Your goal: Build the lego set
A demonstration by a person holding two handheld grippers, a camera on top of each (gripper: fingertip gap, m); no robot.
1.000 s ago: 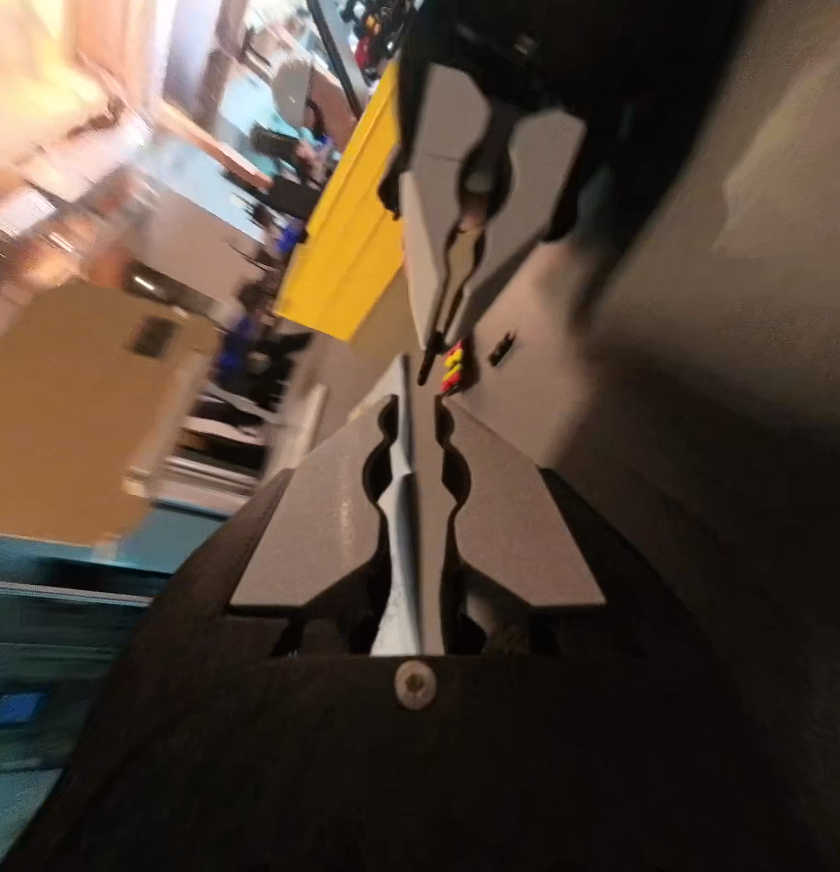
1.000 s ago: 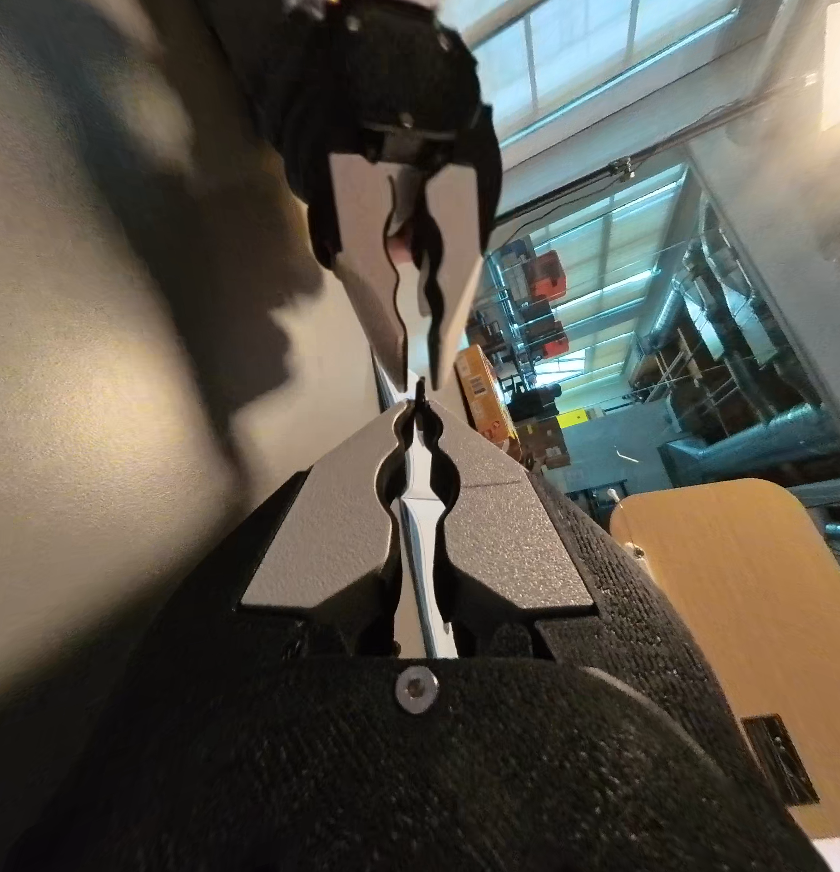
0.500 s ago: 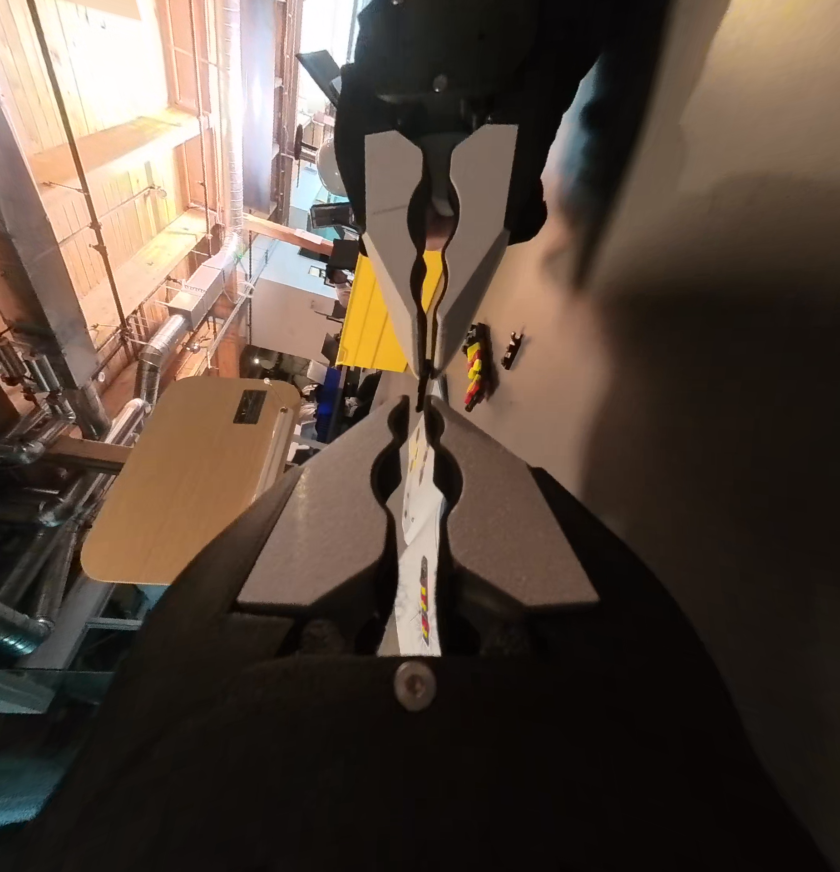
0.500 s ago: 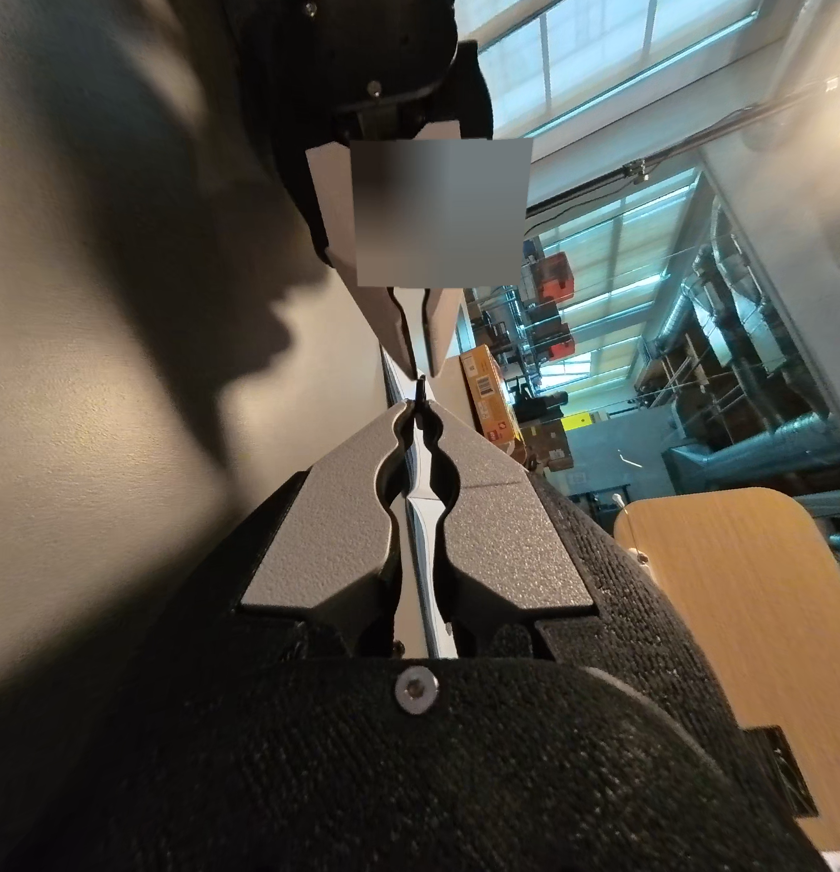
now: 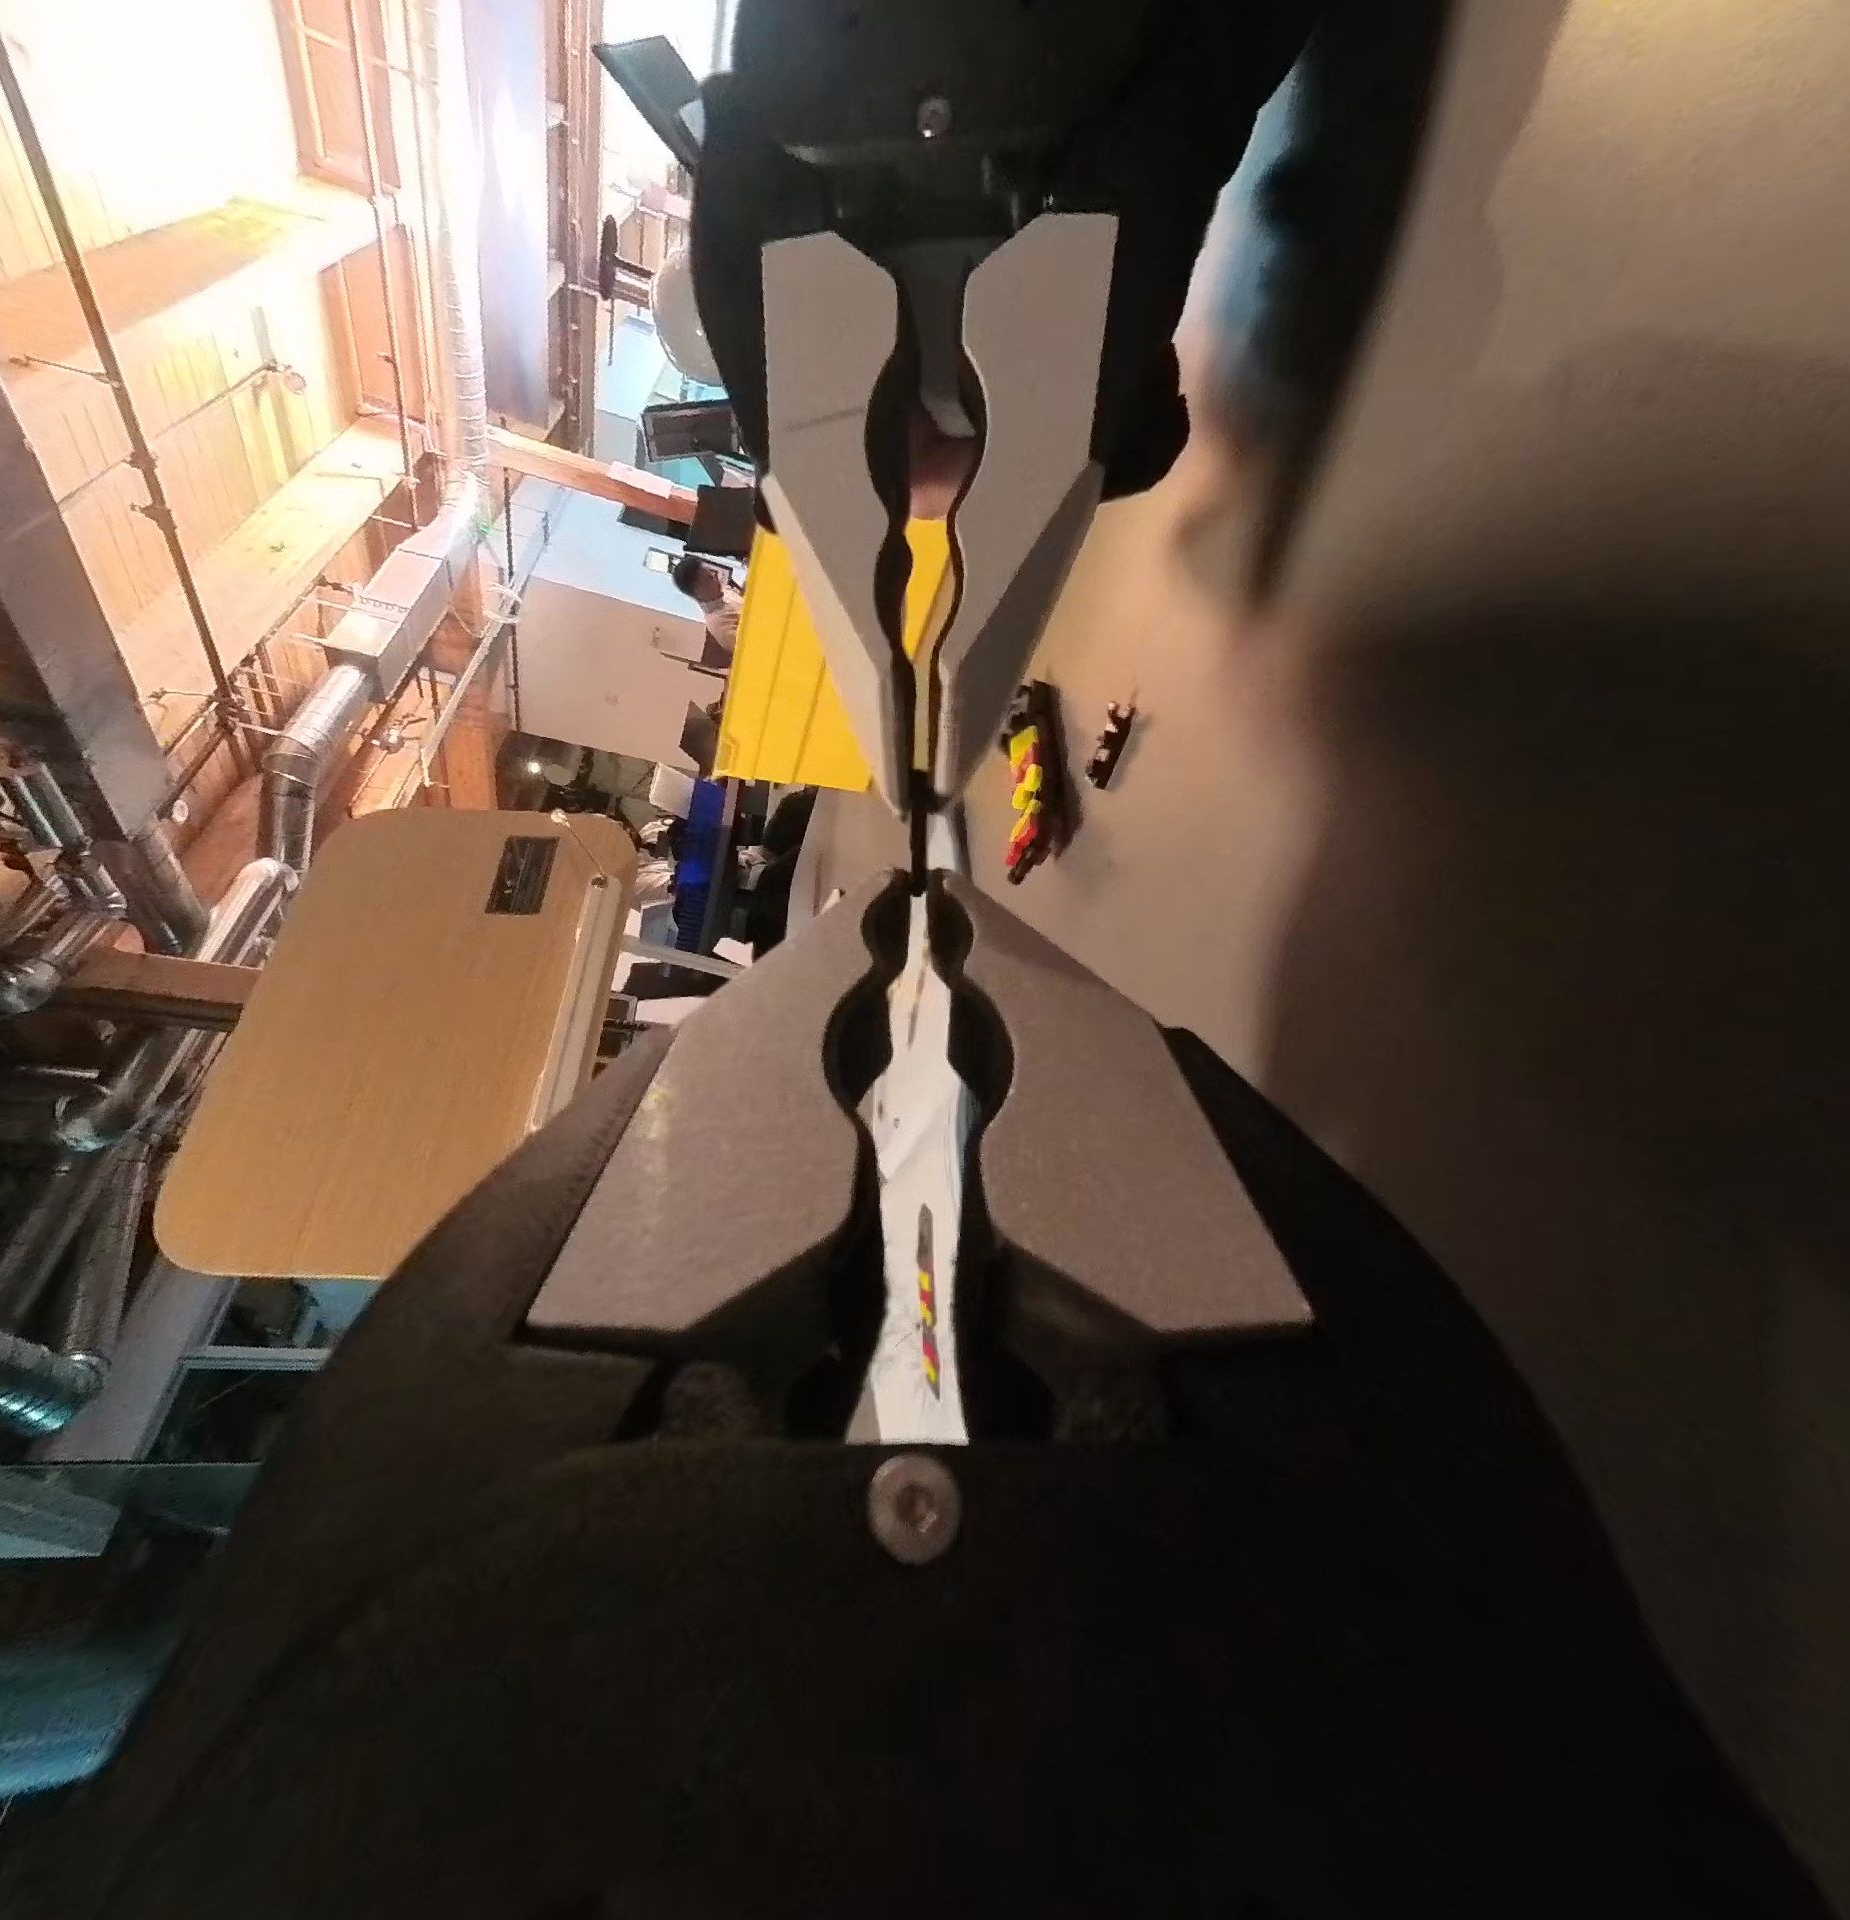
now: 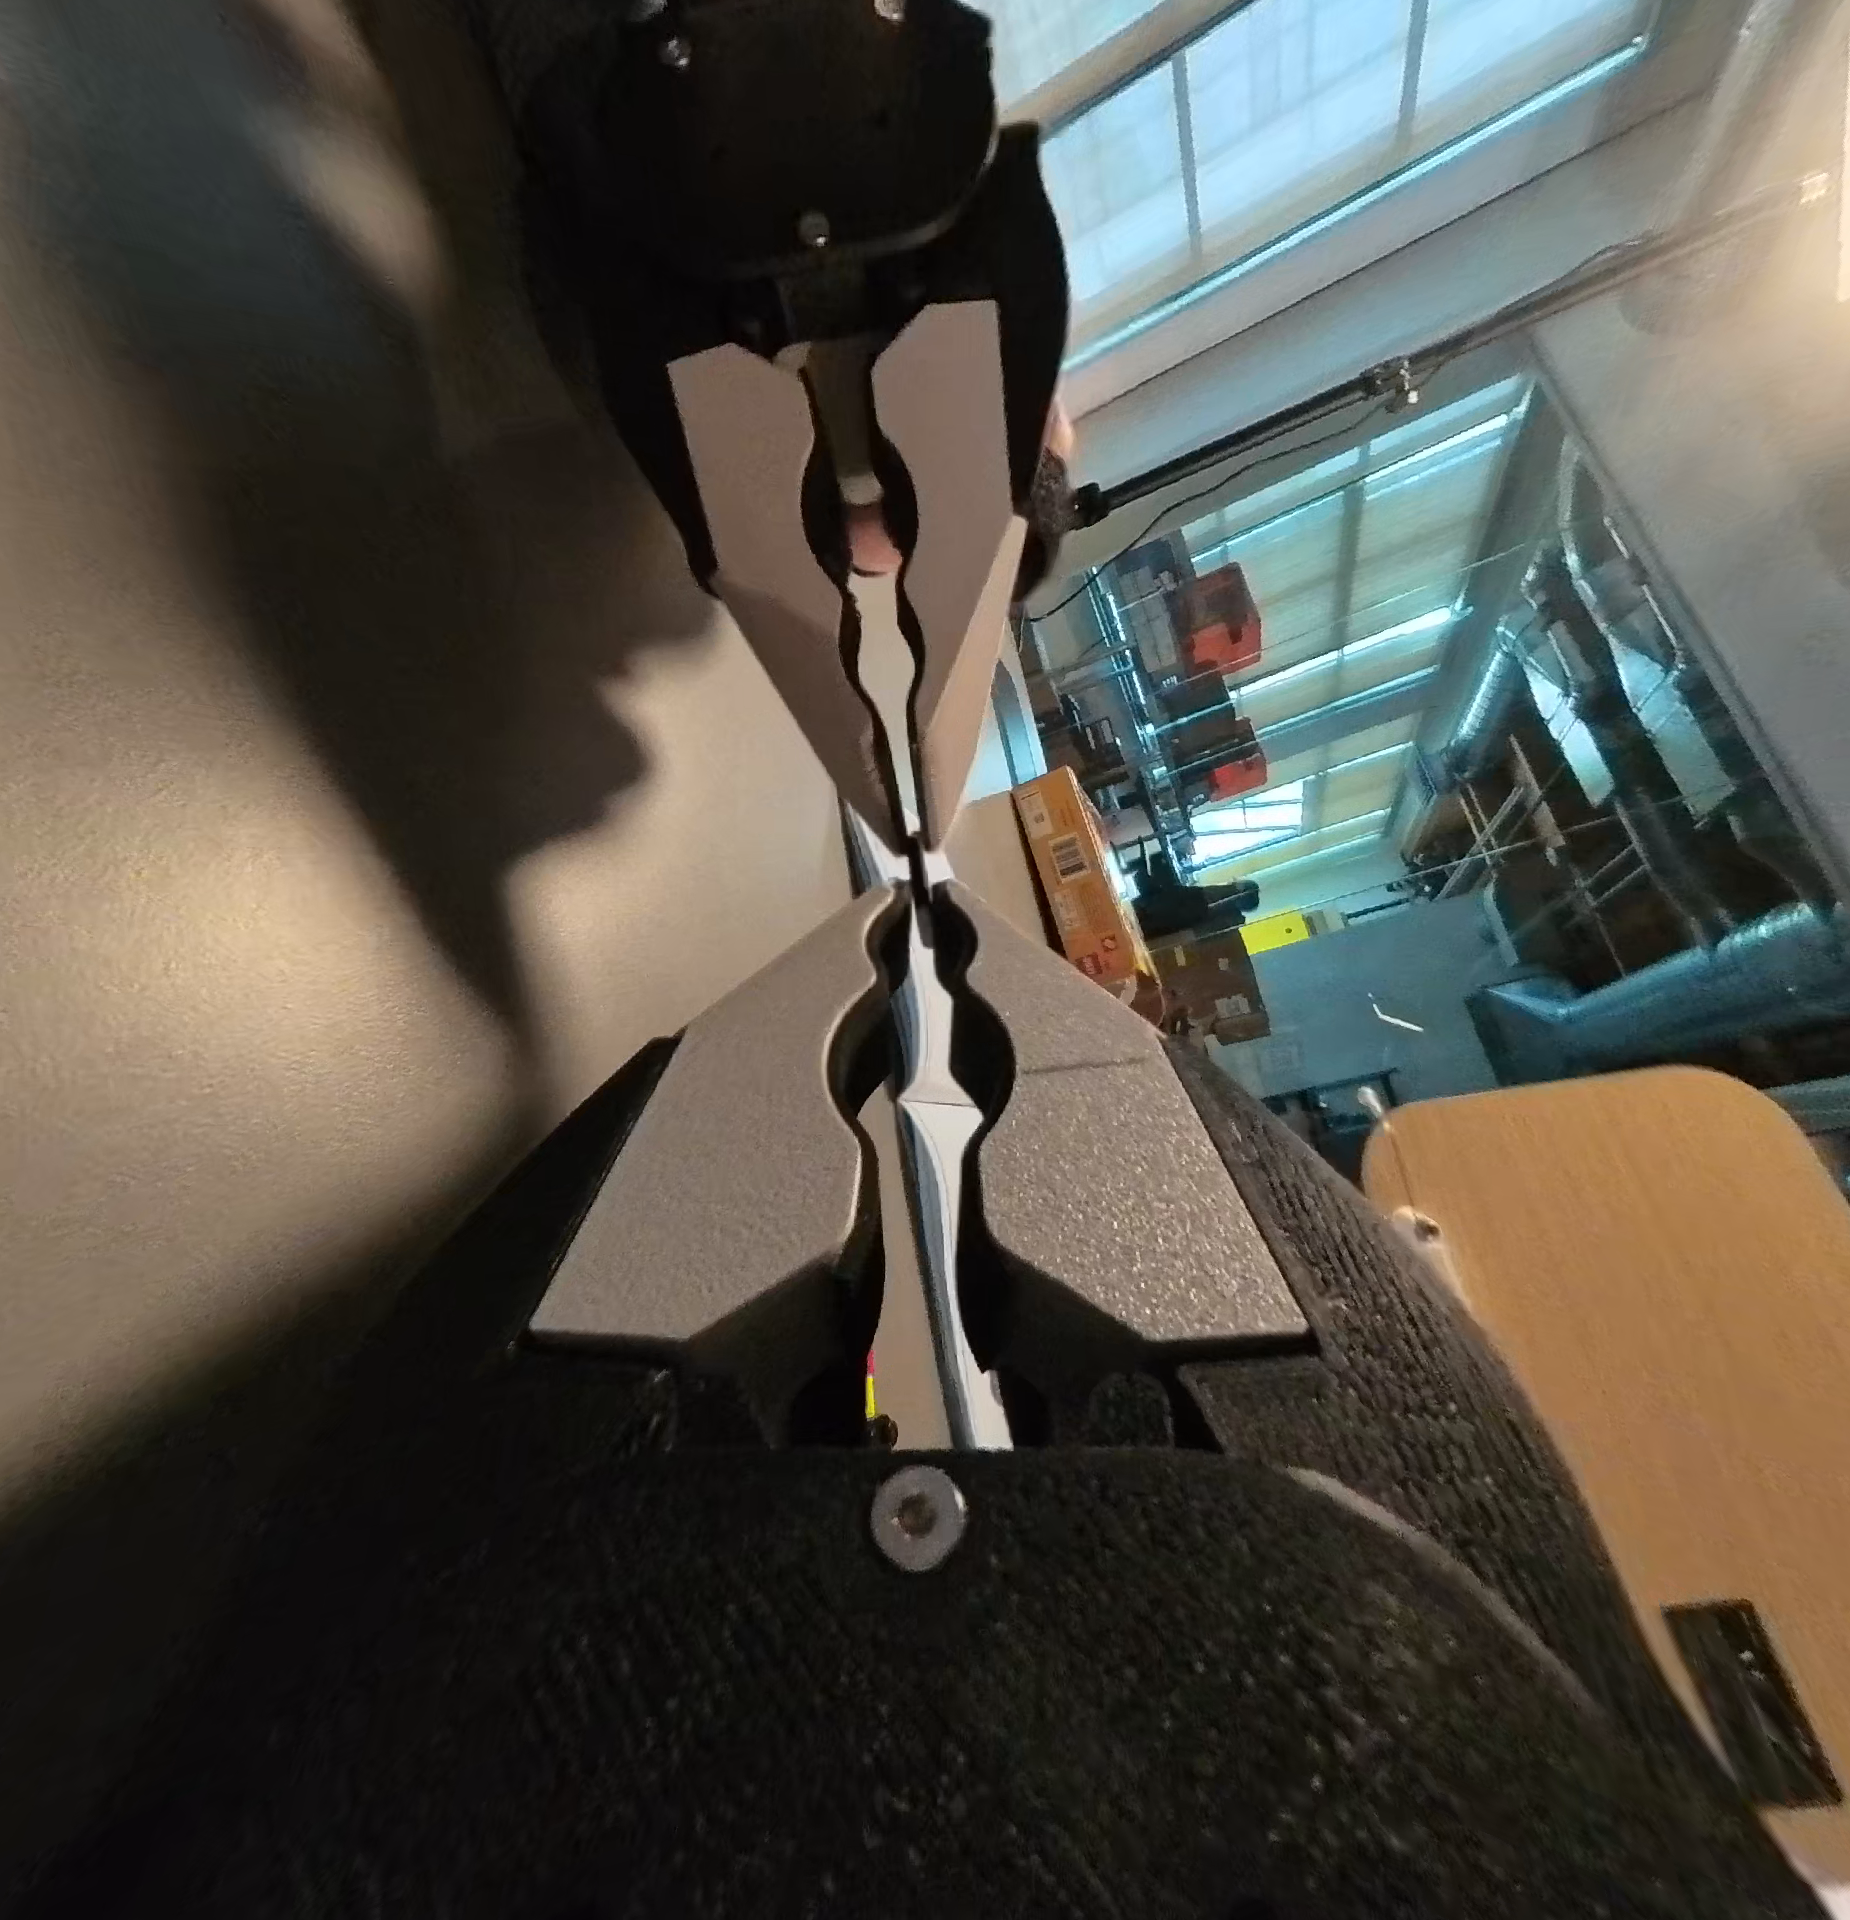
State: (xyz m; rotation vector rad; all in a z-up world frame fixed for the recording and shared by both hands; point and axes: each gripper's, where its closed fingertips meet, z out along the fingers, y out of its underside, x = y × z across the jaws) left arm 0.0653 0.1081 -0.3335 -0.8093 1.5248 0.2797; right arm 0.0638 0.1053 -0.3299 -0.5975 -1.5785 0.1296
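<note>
Looking along the left gripper (image 5: 916,885), found it clenched, tips pinching the near end of a small black piece (image 5: 917,842). Saw that piece held in the air, long axis running straight on along the fingers. Met the right gripper (image 5: 916,795) directly beyond, nose to nose, likewise clamped on the far end; whether one part or two half-mated, could not tell. Judged a straight push along that shared axis to be the seating move, neither gripper nearer than the other. Glimpsed a printed instruction sheet (image 5: 921,1164) through the finger gap. Farther off on the tabletop (image 5: 1523,520), noted a red-and-yellow build (image 5: 1030,790) and a loose black part (image 5: 1110,727) just beside it, towards the far edge.
</note>
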